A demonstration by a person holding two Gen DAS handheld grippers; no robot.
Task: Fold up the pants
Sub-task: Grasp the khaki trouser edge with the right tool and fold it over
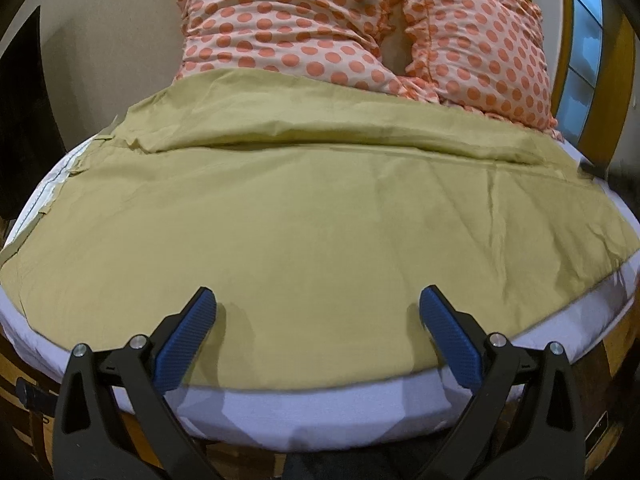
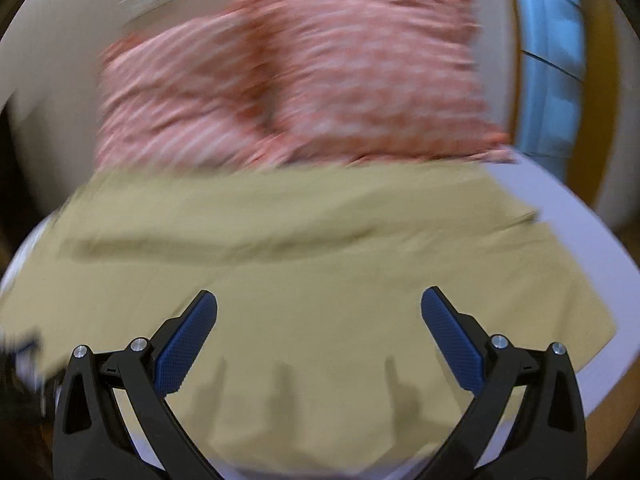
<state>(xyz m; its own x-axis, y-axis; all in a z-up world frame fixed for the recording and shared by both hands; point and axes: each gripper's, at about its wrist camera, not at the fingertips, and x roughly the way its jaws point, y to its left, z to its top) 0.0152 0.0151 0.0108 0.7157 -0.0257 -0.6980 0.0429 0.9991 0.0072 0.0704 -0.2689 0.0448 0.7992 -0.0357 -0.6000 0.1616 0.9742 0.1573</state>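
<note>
The left gripper (image 1: 318, 300), jaws wide apart, hovers over the near edge of khaki pants (image 1: 312, 216) spread flat before two polka-dot pillows (image 1: 304, 20).

The pants (image 1: 320, 216) under my grippers are a plain olive-khaki, with no print on them. They lie on a white bed (image 1: 304, 412). The two pillows (image 1: 304, 24) behind them are pale pink with orange-coral polka dots and frilled edges of the same print. My left gripper (image 1: 318, 304) has black arms and textured blue pads (image 1: 180, 352); my right gripper (image 2: 319, 304) has the same colours. The wall (image 1: 120, 40) is beige.
</note>
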